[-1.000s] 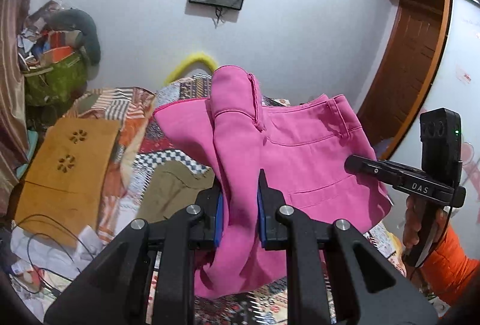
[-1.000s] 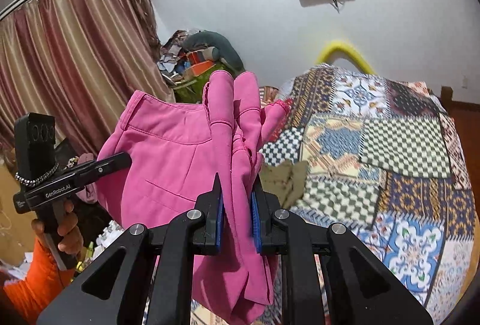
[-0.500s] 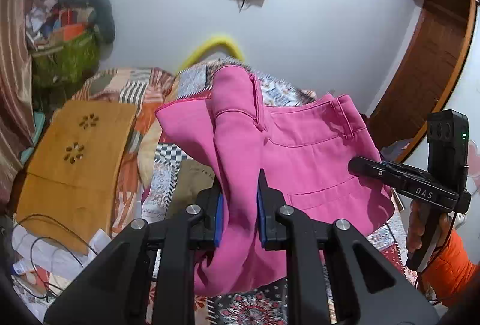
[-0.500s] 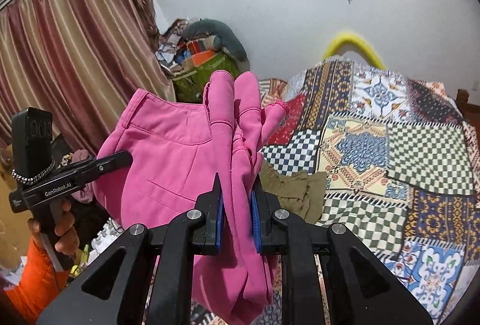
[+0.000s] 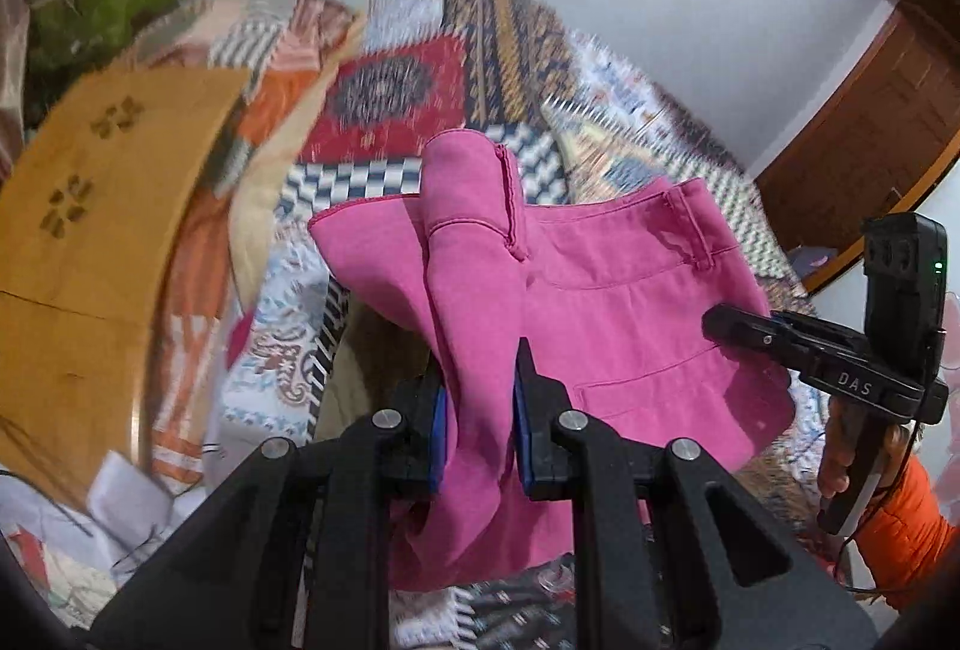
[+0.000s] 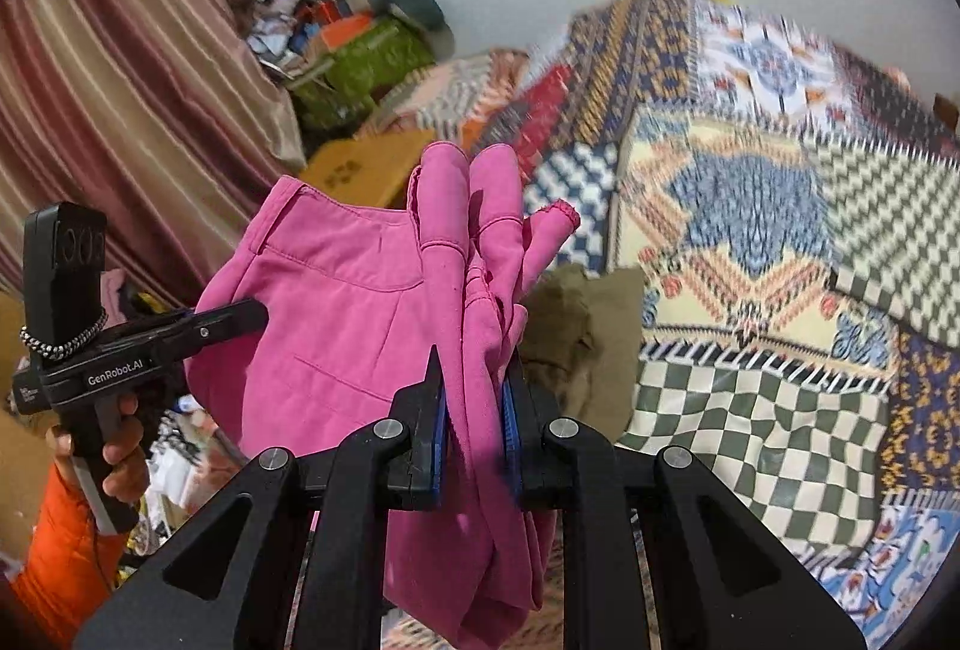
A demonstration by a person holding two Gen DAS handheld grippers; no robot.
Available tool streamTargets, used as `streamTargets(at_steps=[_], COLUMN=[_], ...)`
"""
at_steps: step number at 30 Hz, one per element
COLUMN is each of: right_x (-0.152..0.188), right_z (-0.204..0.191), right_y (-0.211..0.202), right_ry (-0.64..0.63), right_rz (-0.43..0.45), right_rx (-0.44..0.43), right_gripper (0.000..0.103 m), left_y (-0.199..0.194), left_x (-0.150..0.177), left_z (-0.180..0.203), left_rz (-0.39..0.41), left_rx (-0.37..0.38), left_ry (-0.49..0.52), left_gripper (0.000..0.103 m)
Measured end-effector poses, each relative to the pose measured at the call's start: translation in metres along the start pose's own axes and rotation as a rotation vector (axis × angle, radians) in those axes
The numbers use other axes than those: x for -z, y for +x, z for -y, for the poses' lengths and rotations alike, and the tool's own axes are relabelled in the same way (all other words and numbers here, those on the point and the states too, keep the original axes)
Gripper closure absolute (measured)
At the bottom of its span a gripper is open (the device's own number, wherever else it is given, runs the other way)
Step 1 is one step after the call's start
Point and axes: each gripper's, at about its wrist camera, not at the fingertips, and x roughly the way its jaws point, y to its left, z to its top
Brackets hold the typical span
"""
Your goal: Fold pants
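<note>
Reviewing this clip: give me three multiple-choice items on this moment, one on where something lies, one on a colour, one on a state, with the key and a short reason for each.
1. Where does the olive-green garment lie?
A. on the patchwork bedspread
B. on the wooden board
C. hung on the curtain

2. What colour are the pants being held?
A. olive
B. pink
C. orange

3. How are the pants held?
A. lying flat, untouched
B. gripped by one claw only
C. clamped in both claws, hanging above the bed

Key: 1 A, the olive cloth rests on the bedspread just behind the pants in the right wrist view. 2 B, the fabric is pink in both views. 3 C, the left claw and the right claw each pinch a bunched fold, and the cloth hangs below them.
</note>
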Motion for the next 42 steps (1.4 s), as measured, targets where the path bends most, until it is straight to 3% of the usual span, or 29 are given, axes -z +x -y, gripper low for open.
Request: streamTargets(at_steps=[3, 6, 10, 16, 20, 23, 27, 31, 42], right_x=[0.005, 0.010, 0.012, 0.014, 0.008, 0.007, 0.007, 0.006, 0.010], right_z=[0.013, 0.023, 0.025, 0.020, 0.024, 0.026, 0.026, 0.020, -0.043], right_y=[0.022, 0.036, 0.040, 0.034, 0.034, 0.025, 0.007, -0.025, -0.139], right_ry=[0.010, 0.014, -0.006, -0.044, -0.020, -0.030, -0.052, -0.078, -0.146], right_rz=[-0.046, -0.084, -0.103, -0.105, -0.115, -0.121, -0.114, -0.060, 0.170], right_rx=[0.023, 0.035, 0.045, 0.078, 0.095, 0.118, 0.155, 0.171, 0.107], right_gripper=[0.089, 0.089, 0.089, 0.085, 0.071, 0.065, 0.065, 0.065, 0.065], left_y=[0.030, 0.036, 0.035, 0.028, 0.013, -0.003, -0.020, -0.044, -0.168], left_x=[0.005, 0.007, 0.009, 0.008, 0.010, 0.010, 0.016, 0.023, 0.044], left_z=[-0.020, -0.033, -0.034, -0.033, -0.034, -0.030, -0.027, -0.015, 0.085], left_rz=[-0.040, -0.031, -0.032, -0.043, -0.037, -0.021, -0.014, 0.002, 0.229], left_rx=[0.010, 0.082, 0.088, 0.033, 0.003, -0.068, -0.172, -0.247, -0.201], left_ry=[-0.045, -0.092, -0.091, -0.094, -0.102, -0.077, -0.033, 0.012, 0.111], left_gripper=[0.084, 0.083, 0.082, 0.071, 0.070, 0.070, 0.070, 0.070, 0.070])
